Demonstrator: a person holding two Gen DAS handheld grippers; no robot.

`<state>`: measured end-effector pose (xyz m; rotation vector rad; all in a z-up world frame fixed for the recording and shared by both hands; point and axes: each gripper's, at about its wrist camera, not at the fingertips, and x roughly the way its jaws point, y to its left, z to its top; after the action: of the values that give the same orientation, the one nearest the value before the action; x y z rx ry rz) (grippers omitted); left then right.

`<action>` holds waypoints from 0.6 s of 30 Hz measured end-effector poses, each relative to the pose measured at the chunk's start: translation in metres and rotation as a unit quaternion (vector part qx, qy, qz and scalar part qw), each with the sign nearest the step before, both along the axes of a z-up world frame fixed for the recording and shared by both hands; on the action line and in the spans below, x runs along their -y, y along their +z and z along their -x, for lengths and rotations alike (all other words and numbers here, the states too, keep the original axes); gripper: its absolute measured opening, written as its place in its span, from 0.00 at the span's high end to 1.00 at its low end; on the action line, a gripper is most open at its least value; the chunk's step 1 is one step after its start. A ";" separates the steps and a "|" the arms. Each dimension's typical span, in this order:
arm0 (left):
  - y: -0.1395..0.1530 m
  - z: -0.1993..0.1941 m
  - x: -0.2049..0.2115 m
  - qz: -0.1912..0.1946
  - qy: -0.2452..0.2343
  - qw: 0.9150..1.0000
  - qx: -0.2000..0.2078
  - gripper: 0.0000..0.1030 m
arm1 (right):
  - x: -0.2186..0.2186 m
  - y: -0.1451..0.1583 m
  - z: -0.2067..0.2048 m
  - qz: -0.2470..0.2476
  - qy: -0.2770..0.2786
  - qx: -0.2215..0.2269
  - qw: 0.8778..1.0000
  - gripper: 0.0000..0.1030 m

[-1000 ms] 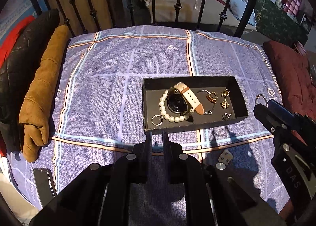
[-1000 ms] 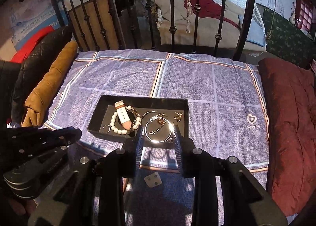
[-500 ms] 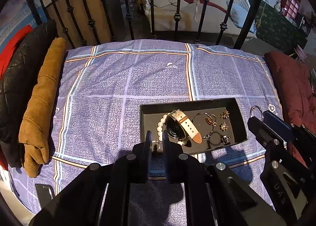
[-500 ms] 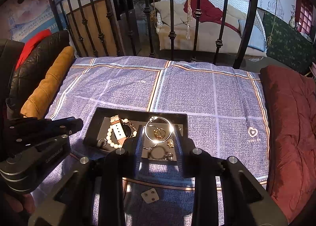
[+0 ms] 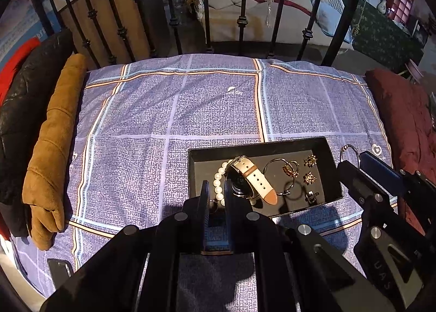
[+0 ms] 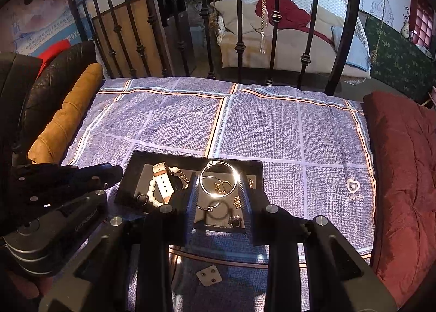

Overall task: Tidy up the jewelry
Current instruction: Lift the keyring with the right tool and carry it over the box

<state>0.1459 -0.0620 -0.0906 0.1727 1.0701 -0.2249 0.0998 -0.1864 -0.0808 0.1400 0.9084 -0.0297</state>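
**Bangle pinched over the tray**

Left gripper: fingers nearly closed, narrow gap, nothing visibly held, above the tray's near-left corner by the pearl bracelet. Black tray on purple checked bedspread, holding watch, gold earrings. Right gripper: clamped on silver bangle, raised above the tray's right half.

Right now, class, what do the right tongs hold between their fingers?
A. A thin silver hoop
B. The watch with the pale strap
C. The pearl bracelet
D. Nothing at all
A: in the right wrist view the right tongs are shut on the silver hoop, raised over the black tray, while the pearl bracelet and the watch lie in the tray.
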 end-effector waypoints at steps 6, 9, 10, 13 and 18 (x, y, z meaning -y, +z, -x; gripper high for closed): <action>-0.002 -0.005 0.000 0.000 0.002 1.000 -0.001 0.90 | 0.000 -0.002 -0.003 0.001 0.001 -0.001 1.000 0.71; -0.002 -0.007 0.000 0.000 0.002 1.000 -0.001 0.90 | 0.000 -0.002 -0.005 0.001 0.000 -0.001 1.000 0.71; -0.003 -0.007 0.001 -0.001 0.002 1.000 -0.001 0.90 | 0.000 -0.002 -0.006 0.001 0.000 -0.002 1.000 0.71; -0.003 -0.010 0.002 0.000 0.001 1.000 -0.002 0.90 | 0.000 -0.003 -0.007 0.003 0.001 -0.002 1.000 0.71; -0.005 -0.012 0.005 -0.002 -0.002 1.000 -0.002 0.90 | 0.001 -0.004 -0.010 0.005 -0.001 -0.004 1.000 0.71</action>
<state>0.1582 -0.0666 -0.0959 0.1770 1.0750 -0.2265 0.1102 -0.1878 -0.0845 0.1323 0.9158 -0.0360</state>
